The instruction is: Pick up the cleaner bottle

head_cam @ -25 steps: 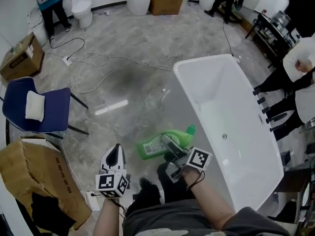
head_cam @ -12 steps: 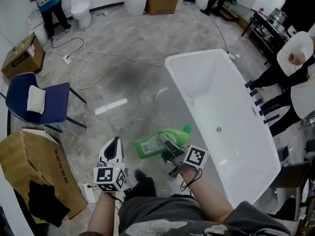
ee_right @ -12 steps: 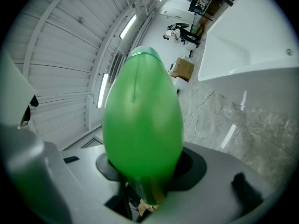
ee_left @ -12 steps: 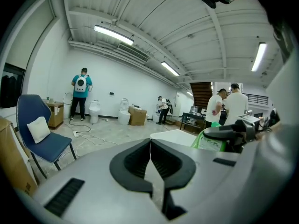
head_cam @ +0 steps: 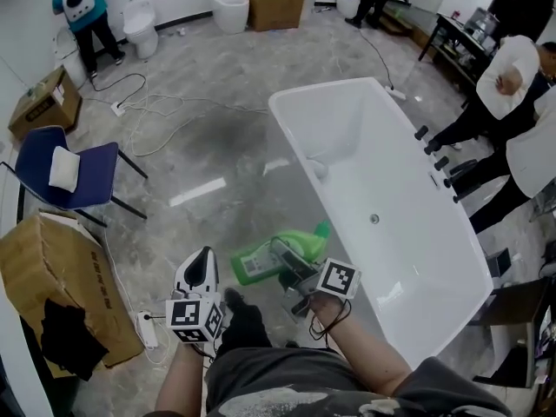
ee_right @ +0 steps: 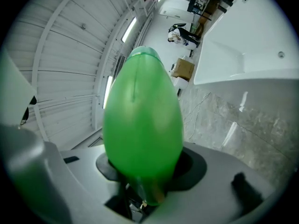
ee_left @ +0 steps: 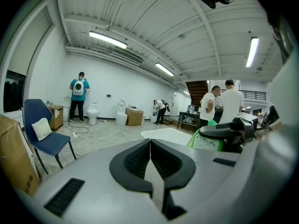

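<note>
The green cleaner bottle (head_cam: 265, 255) lies sideways in the air above the grey floor, its cap toward the white bathtub (head_cam: 395, 259). My right gripper (head_cam: 292, 261) is shut on it, with the jaws round its body. In the right gripper view the bottle (ee_right: 142, 115) fills the centre between the jaws of the right gripper (ee_right: 145, 174). My left gripper (head_cam: 204, 261) hangs to the left of the bottle, shut and holding nothing. In the left gripper view the pads of the left gripper (ee_left: 150, 148) meet, and the bottle (ee_left: 208, 141) shows at the right.
The bathtub stretches along the right. A blue chair (head_cam: 74, 176) and a torn cardboard box (head_cam: 52, 285) stand at the left. Cables (head_cam: 165, 111) run over the floor, with a power strip (head_cam: 146, 328) near my feet. People (head_cam: 512, 102) stand at the far right, toilets (head_cam: 139, 20) at the back.
Both grippers have travelled along beside the tub, whose near end now lies closer in the head view. The bottle stays in the right gripper; the left stays shut.
</note>
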The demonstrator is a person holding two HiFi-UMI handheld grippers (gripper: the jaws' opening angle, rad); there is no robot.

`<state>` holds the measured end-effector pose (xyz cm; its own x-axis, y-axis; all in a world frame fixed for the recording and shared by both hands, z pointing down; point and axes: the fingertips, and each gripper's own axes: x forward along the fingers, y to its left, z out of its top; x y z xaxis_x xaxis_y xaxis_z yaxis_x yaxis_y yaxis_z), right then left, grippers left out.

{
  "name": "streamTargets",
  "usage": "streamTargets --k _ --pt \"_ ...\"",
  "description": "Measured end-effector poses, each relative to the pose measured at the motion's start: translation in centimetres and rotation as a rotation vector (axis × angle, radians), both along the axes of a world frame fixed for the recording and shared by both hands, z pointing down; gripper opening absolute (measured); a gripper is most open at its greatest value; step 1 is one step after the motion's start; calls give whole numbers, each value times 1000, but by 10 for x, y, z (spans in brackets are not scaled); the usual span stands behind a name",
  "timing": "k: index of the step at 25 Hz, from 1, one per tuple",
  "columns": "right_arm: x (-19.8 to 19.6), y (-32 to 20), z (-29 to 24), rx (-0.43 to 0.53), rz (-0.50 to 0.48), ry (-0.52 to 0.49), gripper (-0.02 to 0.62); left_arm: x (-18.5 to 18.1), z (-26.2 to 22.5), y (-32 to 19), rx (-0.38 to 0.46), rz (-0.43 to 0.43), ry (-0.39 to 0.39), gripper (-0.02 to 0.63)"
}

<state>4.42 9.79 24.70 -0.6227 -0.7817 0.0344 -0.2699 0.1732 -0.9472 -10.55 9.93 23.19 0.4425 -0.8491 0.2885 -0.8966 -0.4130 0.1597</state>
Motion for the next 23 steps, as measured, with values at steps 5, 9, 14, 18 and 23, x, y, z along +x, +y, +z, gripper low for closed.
streamTargets --k 5,9,14,18,23 --pt "22 43 -6 19 -20 4 193 18 -3 47 8 -24 15 15" --pt "35 78 -4 7 -18 26 193 27 -8 84 30 -20 2 15" --pt "41 114 -10 19 -23 31 193 30 -17 117 59 -35 5 15" --pt "44 143 -10 11 -20 30 193 34 -23 142 65 -31 9 15" --pt "61 185 -6 20 -30 31 193 53 -21 183 69 -30 7 15"
